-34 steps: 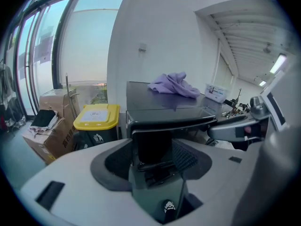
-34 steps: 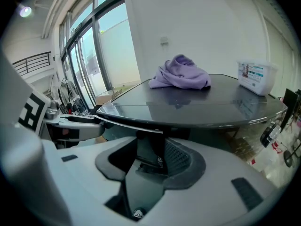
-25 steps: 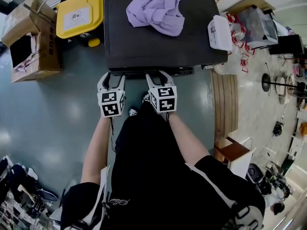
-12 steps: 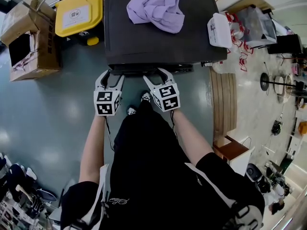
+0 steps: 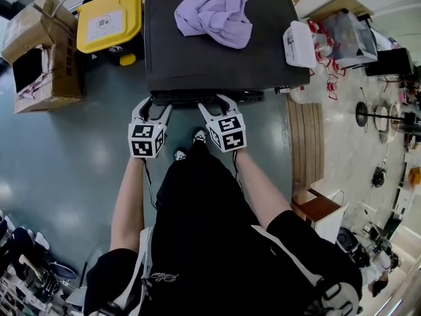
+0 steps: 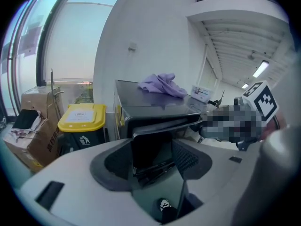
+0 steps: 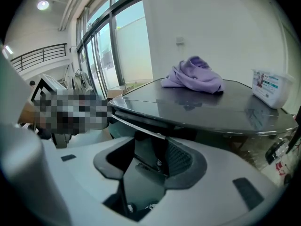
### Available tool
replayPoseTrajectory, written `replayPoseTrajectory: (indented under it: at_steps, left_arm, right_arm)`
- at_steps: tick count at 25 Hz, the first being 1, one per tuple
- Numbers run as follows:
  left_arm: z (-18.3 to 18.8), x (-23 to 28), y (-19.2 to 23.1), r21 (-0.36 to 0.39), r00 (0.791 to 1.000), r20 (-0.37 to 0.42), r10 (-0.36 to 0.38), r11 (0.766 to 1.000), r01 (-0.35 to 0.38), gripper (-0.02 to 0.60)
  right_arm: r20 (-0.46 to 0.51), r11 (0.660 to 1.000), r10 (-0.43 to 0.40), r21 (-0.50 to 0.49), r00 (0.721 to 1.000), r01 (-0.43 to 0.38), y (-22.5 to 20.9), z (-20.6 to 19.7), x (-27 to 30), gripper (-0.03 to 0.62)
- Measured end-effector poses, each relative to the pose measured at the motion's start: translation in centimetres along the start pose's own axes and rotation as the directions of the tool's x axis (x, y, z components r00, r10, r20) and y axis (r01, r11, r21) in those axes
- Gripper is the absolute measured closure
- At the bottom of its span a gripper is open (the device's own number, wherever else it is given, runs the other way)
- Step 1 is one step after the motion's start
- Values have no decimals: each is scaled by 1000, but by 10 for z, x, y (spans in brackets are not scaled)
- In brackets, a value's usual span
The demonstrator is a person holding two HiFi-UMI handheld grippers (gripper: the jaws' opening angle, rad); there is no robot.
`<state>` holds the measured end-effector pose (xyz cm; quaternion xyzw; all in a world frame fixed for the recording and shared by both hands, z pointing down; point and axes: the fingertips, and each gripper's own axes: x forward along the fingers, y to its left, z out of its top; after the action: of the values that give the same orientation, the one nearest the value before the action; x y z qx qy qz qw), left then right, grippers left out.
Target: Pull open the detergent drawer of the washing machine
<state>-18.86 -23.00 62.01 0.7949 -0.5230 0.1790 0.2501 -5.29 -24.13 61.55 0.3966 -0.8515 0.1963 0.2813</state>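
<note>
Our left claw (image 5: pixel 154 104), spread, straddles the detergent drawer (image 6: pixel 162 125) for pulling; right claw (image 5: pixel 216 102), just widened, straddles the washing machine (image 5: pixel 217 64) edge.

A dark bin with a bright yellow lid (image 5: pixel 109 20) stands on the glossy blue-grey floor (image 5: pixel 79 170). Just left of the bin sits an open brown cardboard box (image 5: pixel 41 51), flaps up, something dark inside. Right of the bin lies a crumpled lilac cloth (image 5: pixel 215 10), and farther right a white plastic tub with a printed label (image 5: pixel 300 45). Well right of the bin, past the tub, a pale slatted wooden board (image 5: pixel 306 143) lies on the floor
</note>
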Motion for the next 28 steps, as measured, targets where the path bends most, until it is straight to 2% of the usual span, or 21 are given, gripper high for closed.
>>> replayPoseTrajectory:
  at_steps: [28]
  left_arm:
    - [-13, -22, -16, 10, 1000, 22, 7, 1000, -8, 333]
  right_arm:
    - [-8, 1000, -17, 9, 1000, 17, 12, -18, -21, 393]
